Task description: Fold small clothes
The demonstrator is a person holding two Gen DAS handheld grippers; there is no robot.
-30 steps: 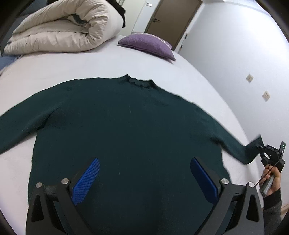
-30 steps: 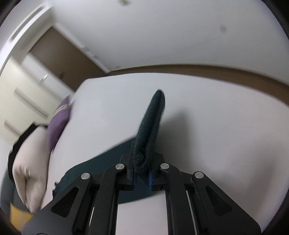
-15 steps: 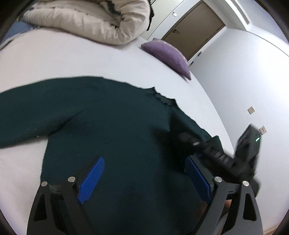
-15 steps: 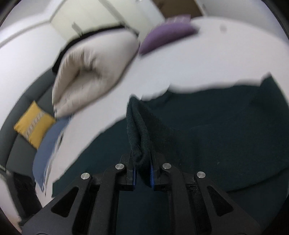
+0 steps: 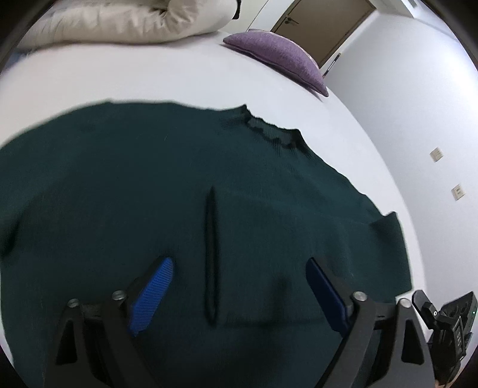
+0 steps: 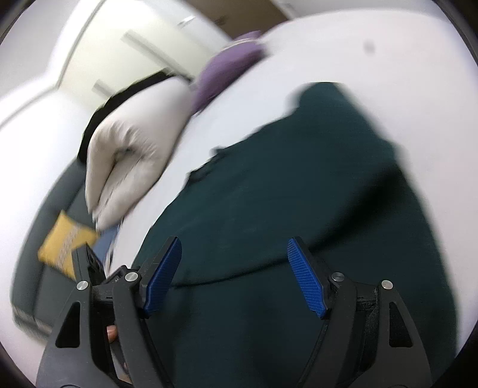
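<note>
White bed (image 5: 149, 80), 1 sweater (image 5: 149, 185), 2 pillows (image 5: 277, 59)

Location: a home bedroom. A white bed (image 5: 185, 77) carries a rolled duvet (image 5: 119, 24) and purple pillow (image 5: 277, 59). A wooden door (image 5: 322, 27) stands behind.

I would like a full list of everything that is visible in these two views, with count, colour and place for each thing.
sweater: one, dark green, spread on the bed, right sleeve folded over the body
bed: one, white sheet, under the sweater
duvet: one, cream, rolled at the far end of the bed
pillow: one, purple, far right on the bed
cushion: one, yellow, on a dark sofa beside the bed
door: one, brown, in the far wall
left gripper: open, blue pads, above the sweater
right gripper: open, blue pads, above the sweater
</note>
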